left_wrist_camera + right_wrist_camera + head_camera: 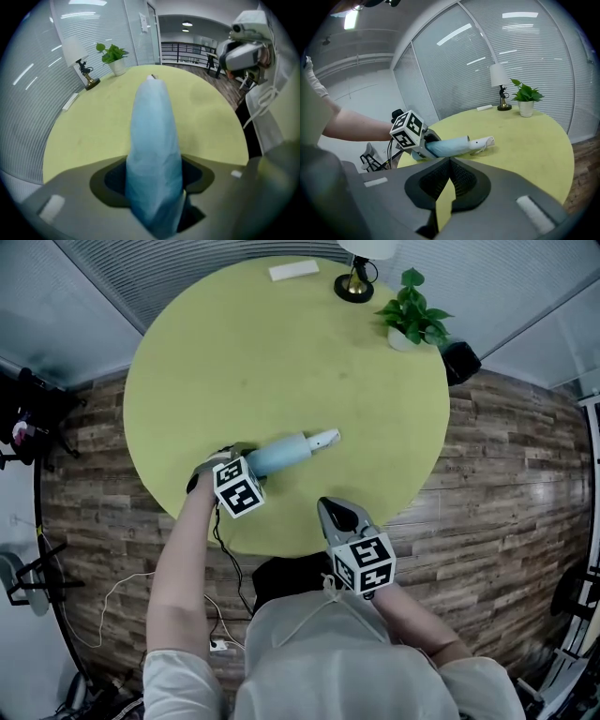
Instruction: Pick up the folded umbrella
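Head view: a round yellow-green table [281, 352] stood on a wood floor [506, 456]. The umbrella [281, 454], folded, pale blue with a white handle [324, 438], lay near the table's near edge, handle end pointing toward the table's middle. The left gripper [239, 457] came down steeply over the umbrella's blue end, away from the handle.

Left gripper view: the umbrella [153, 140] ran straight out between the jaws. Its cloth filled the gap, and both jaws bore on its sides, so the fingers stood fairly wide, closed on the umbrella. Whether the umbrella had left the table cannot be told; from the right gripper view its handle end [485, 140] sat at or just above the surface.

The right gripper [336, 514] hung over the table's near rim, apart from the umbrella and to its right. Right gripper view: its jaws [449, 161] met at the tips with nothing between them, aimed toward the umbrella and the left gripper [423, 140].

Far edge of the table: a lamp [356, 282], a potted plant [412, 315] and a flat white object [293, 270], all well apart from the umbrella.
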### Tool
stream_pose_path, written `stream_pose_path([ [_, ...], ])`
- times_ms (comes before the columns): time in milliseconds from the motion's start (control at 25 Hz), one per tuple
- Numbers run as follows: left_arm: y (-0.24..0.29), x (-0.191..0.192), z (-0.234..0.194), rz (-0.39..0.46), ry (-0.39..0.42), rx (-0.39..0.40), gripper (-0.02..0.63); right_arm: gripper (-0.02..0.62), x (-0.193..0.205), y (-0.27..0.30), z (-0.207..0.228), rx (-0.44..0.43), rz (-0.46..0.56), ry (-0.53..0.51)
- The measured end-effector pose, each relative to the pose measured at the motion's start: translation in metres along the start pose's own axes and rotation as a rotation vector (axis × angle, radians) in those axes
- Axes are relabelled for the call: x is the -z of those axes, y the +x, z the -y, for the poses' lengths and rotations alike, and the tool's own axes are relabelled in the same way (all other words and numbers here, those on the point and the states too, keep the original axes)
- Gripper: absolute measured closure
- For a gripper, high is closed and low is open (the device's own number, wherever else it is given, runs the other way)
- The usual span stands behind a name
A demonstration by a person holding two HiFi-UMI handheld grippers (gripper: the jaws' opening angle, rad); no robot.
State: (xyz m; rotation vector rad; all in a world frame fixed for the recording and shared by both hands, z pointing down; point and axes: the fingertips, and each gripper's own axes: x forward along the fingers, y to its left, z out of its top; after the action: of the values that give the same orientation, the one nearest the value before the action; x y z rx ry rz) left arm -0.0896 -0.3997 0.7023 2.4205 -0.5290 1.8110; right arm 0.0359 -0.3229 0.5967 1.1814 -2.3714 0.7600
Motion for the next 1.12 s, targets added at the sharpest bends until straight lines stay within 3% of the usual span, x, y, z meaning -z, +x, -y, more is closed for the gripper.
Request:
stream_pose_path([
  [240,-0.039,-0.027,-0.003,0.132,-0.083,-0.081,0.318,0.597,-0.006,-0.013,-0.003,0.000,0.022,-0.008],
  [720,-0.174,-0.082,0.008,0.543,-0.331,-0.357,0.316,0.597,-0.045,-0.049,-0.009,0.000,0.136,-0.025],
  [1120,-0.285,-0.062,0.020,0.875,-0.687,-0.611,0.316,0.597,-0.095,-0.069,-0.019,0.012,0.240,-0.096],
])
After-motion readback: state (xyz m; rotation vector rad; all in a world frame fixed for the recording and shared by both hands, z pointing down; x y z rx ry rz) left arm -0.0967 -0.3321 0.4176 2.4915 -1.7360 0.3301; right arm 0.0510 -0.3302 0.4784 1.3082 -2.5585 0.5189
